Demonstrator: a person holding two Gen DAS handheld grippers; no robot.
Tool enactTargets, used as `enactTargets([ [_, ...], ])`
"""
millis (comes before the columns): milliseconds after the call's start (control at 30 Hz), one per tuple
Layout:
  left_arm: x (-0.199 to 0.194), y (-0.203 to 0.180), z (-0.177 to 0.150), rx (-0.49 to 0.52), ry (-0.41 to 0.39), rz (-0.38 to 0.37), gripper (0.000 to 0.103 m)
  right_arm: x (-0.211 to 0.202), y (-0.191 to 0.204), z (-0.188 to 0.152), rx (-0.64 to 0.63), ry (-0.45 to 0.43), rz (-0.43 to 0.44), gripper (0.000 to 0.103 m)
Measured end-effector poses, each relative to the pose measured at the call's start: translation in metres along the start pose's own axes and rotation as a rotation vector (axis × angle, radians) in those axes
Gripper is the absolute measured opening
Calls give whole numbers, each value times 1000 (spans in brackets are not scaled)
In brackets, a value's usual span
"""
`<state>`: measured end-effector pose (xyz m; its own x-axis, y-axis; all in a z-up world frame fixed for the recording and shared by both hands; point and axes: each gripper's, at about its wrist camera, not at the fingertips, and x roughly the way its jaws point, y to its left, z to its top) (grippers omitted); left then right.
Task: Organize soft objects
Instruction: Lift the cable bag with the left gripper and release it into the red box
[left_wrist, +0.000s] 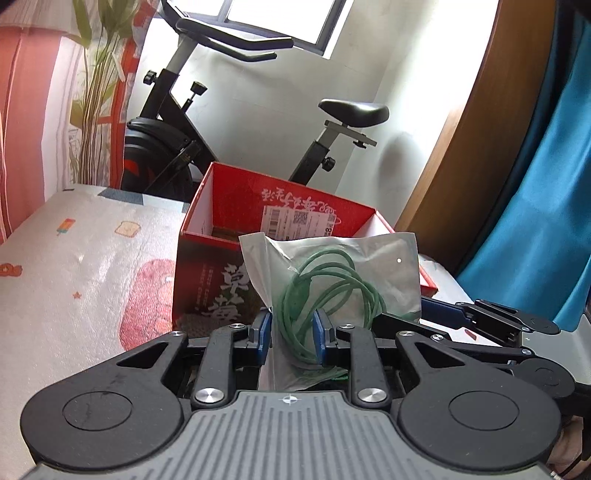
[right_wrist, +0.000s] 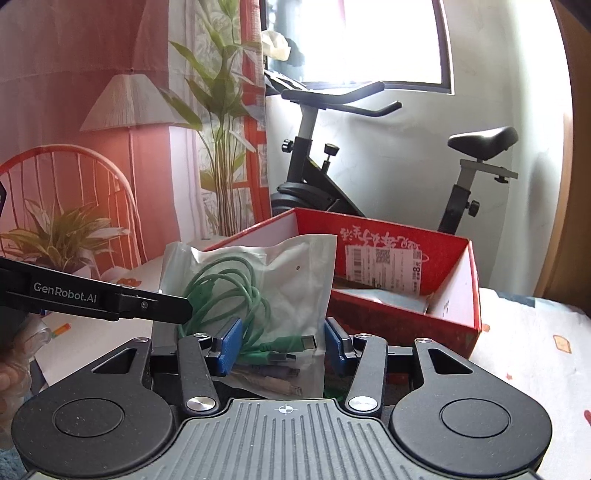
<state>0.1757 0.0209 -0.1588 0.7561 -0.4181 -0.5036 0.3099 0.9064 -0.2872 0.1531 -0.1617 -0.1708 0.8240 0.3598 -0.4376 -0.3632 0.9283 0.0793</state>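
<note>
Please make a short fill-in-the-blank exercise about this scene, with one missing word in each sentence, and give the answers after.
1. The cable inside the clear bag is ____ in colour.
2. Behind the bag stands an open box that is ____ on the outside.
3. Near the window stands an exercise ____.
4. The pads on the fingers are ____.

Answers: green; red; bike; blue

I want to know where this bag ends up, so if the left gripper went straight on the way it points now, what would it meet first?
Most likely the red box. The left gripper already pinches the clear bag of green cable, and the box stands directly behind it, though depth is hard to judge.
</note>
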Motion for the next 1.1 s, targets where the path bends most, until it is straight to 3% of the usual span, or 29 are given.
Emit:
enactTargets([
  [367, 1, -10, 48, 58, -69, -1, 26, 9, -7, 57, -13, -23, 10, 43],
  [633, 23, 3, 81, 23, -85, 2, 26, 38, -17, 93, -44, -27, 0, 43],
  [1100, 86, 12, 121, 80, -30, 95, 26, 118, -46, 112, 1, 15, -15, 43],
])
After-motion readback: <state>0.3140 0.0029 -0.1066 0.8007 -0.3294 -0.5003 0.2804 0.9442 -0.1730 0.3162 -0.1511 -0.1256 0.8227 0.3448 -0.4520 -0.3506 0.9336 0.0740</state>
